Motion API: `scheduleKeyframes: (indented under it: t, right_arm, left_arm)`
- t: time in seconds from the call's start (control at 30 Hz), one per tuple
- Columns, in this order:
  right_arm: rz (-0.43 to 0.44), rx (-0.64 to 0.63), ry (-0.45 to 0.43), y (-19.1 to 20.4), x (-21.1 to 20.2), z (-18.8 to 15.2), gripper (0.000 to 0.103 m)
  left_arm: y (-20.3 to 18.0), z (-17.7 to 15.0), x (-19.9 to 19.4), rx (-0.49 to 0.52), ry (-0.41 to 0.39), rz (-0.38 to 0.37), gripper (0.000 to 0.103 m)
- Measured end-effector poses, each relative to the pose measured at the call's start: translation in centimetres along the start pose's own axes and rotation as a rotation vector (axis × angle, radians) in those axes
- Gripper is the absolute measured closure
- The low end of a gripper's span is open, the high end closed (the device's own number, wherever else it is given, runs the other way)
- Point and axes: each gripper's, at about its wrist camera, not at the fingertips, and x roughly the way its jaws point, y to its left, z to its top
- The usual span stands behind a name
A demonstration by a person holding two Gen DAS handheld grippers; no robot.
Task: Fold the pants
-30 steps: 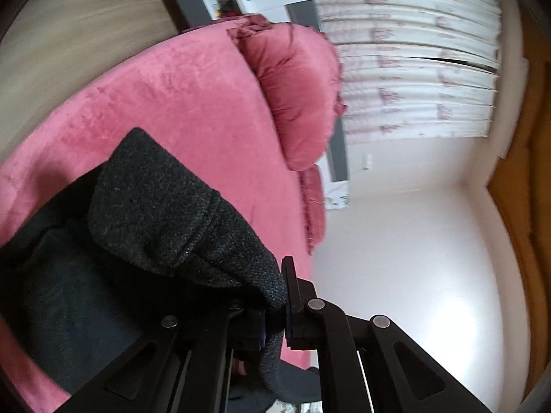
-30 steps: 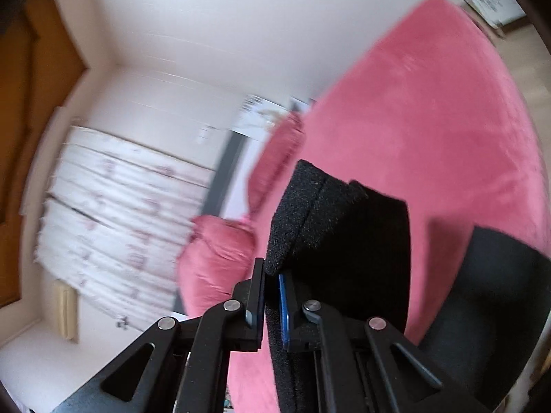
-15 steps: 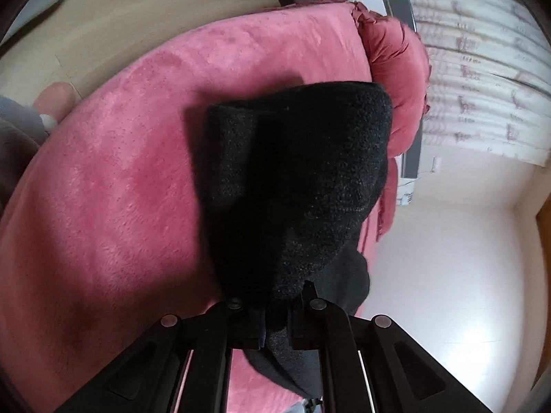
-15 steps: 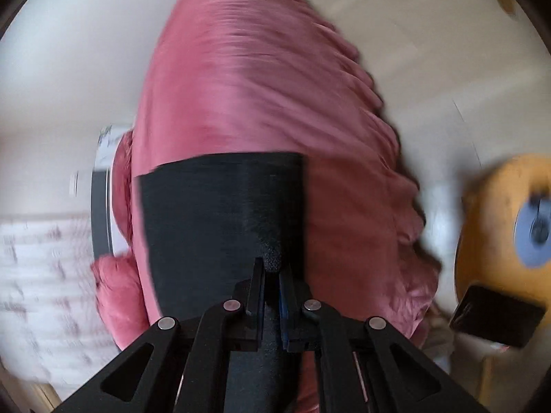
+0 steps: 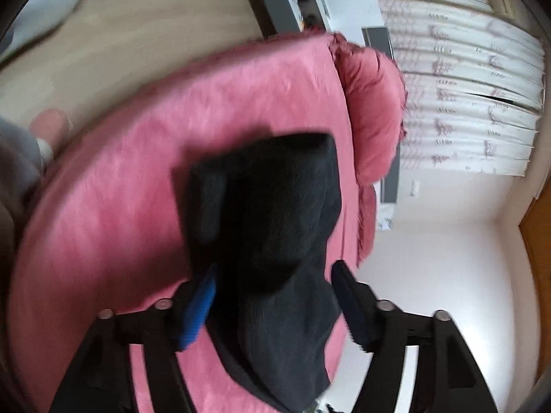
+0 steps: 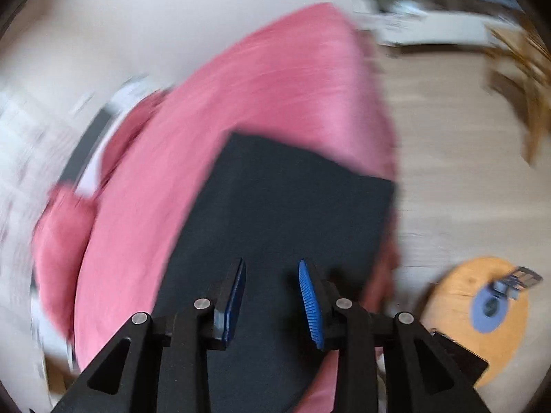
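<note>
The dark pants (image 5: 275, 227) lie folded on the pink bed (image 5: 137, 179). In the left wrist view a bulging fold rises between the fingers of my left gripper (image 5: 273, 280); its jaws are opening and the pads stand clear of the cloth. In the right wrist view the pants (image 6: 292, 206) form a flat dark rectangle on the bed (image 6: 275, 93). My right gripper (image 6: 272, 272) hangs just over their near end. Its jaws are opening, the blue pads apart, with cloth below them and nothing pinched.
A pink pillow (image 5: 375, 110) lies at the bed's far end by a white curtain (image 5: 475, 96). Wooden floor (image 6: 447, 158) runs beside the bed. A round yellow stool (image 6: 482, 313) stands near its corner. A person's sleeve and hand (image 5: 38, 137) show at the left.
Both grippers came down with the pants from mid-air onto the bed. Both were shut on the cloth and have now let go, their jaws spread apart. The fold lies on the bed.
</note>
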Motion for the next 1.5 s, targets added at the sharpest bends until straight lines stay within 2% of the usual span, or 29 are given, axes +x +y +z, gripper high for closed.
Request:
scheduleKeyframes:
  t: [0.07, 0.17, 0.2, 0.23, 0.27, 0.3, 0.37, 0.4, 0.5, 0.57, 0.63, 0.7, 0.73, 0.83, 0.93, 1.03, 1.1, 1.23, 1.3, 1.37, 1.43, 1.5]
  right_arm:
    - [0.081, -0.118, 0.052, 3.7, 0.3, -3.0, 0.069]
    - [0.245, -0.261, 0.216, 9.0, 2.0, -9.1, 0.069]
    - [0.282, -0.296, 0.263, 10.3, 2.6, -10.9, 0.069]
    - [0.325, -0.353, 0.321, 12.1, 3.1, -13.6, 0.069]
    - [0.356, -0.395, 0.358, 13.4, 3.4, -15.7, 0.069]
    - [0.376, -0.419, 0.378, 14.2, 3.3, -17.0, 0.069]
    - [0.404, -0.468, 0.421, 15.7, 3.7, -20.5, 0.068]
    - [0.391, -0.487, 0.418, 16.0, 4.0, -21.6, 0.068]
    - [0.327, -0.615, 0.293, 16.3, 3.2, -24.9, 0.067]
    - [0.28, -0.692, 0.269, 17.3, 3.0, -25.7, 0.058]
    - [0.285, -0.72, 0.269, 17.8, 2.9, -26.4, 0.053]
    - [0.287, -0.73, 0.262, 17.6, 2.9, -27.0, 0.053]
    - [0.288, -0.726, 0.262, 17.6, 3.1, -27.0, 0.053]
    - [0.302, -0.702, 0.263, 17.3, 3.3, -26.9, 0.051]
    - [0.31, -0.704, 0.261, 16.6, 3.5, -26.5, 0.047]
    - [0.324, -0.699, 0.263, 16.8, 3.2, -26.5, 0.043]
    - [0.33, -0.697, 0.264, 16.7, 3.2, -26.5, 0.04]
    - [0.315, -0.743, 0.246, 17.4, 3.1, -27.3, 0.033]
    - [0.297, -0.773, 0.236, 18.0, 3.1, -27.7, 0.033]
    - [0.29, -0.784, 0.235, 18.1, 3.0, -27.8, 0.033]
    - [0.297, -0.772, 0.245, 18.0, 2.9, -27.6, 0.033]
    - [0.309, -0.742, 0.257, 17.6, 2.8, -27.1, 0.033]
  left_arm:
    - [0.2, 0.9, 0.2, 0.0, -0.001, 0.028, 0.029]
    - [0.4, 1.3, 1.1, -0.007, -0.006, 0.055, 0.03]
    - [0.2, 1.4, 1.1, -0.005, -0.005, 0.068, 0.035]
    - [0.1, 1.2, 1.1, 0.005, -0.005, 0.095, 0.046]
    - [0.1, 1.3, 1.3, 0.02, -0.004, 0.121, 0.063]
    - [0.0, 1.4, 1.5, 0.035, -0.002, 0.131, 0.073]
    - [0.1, 1.5, 1.3, 0.059, 0.005, 0.129, 0.078]
    - [0.0, 1.4, 0.9, 0.072, 0.001, 0.121, 0.079]
    - [-0.7, 0.6, -0.7, 0.168, -0.016, 0.118, 0.081]
    - [-1.3, -0.2, -1.8, 0.256, -0.023, 0.137, 0.082]
    - [-1.1, -0.9, -2.5, 0.29, -0.027, 0.153, 0.082]
    - [-0.1, -1.1, -2.7, 0.282, -0.026, 0.181, 0.081]
    - [0.7, -1.1, -2.5, 0.281, -0.033, 0.228, 0.076]
    - [1.2, -1.5, -3.1, 0.344, -0.091, 0.3, 0.04]
    - [-0.2, -2.2, -4.4, 0.402, -0.165, 0.297, 0.038]
    - [-3.4, -3.5, -4.7, 0.537, -0.251, 0.267, 0.035]
    - [-5.3, -4.4, -3.6, 0.621, -0.233, 0.232, 0.03]
    - [-8.4, -7.0, 1.9, 0.797, -0.102, 0.216, 0.028]
    - [-8.8, -7.8, 4.4, 0.837, -0.037, 0.209, 0.028]
    - [-8.4, -8.3, 7.2, 0.874, 0.013, 0.267, 0.029]
    - [-7.5, -8.4, 8.9, 0.896, 0.026, 0.325, 0.03]
    - [-6.5, -8.6, 9.0, 0.92, 0.02, 0.335, 0.03]
